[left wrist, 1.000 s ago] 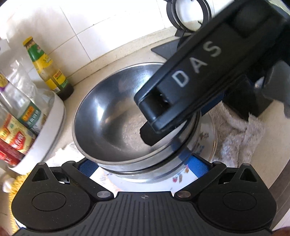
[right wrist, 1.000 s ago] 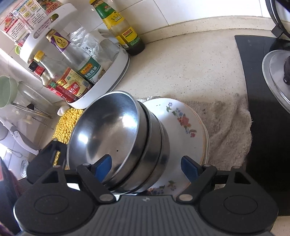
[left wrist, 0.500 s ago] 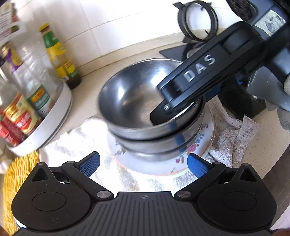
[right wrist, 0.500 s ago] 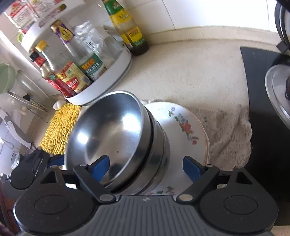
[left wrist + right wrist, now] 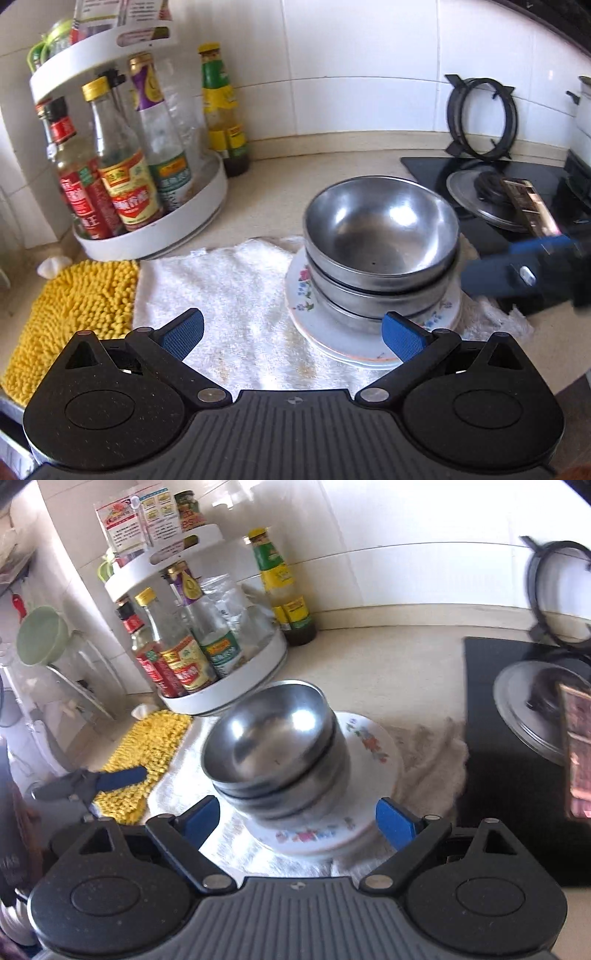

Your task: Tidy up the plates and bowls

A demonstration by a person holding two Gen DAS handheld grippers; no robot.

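While the steel bowls (image 5: 382, 236) are sitting nested on the floral plates (image 5: 301, 291) atop the towel (image 5: 229, 295), both tongs, left (image 5: 291, 332) and right (image 5: 297, 818), are being held released and empty, best kept clear of the stack.

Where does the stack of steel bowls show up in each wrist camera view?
Left wrist: stack of steel bowls right of centre, on the floral plates.
Right wrist: the stack at centre, slightly left, on the same plates.
Shared landmark: white bottle rack, behind it to the left.
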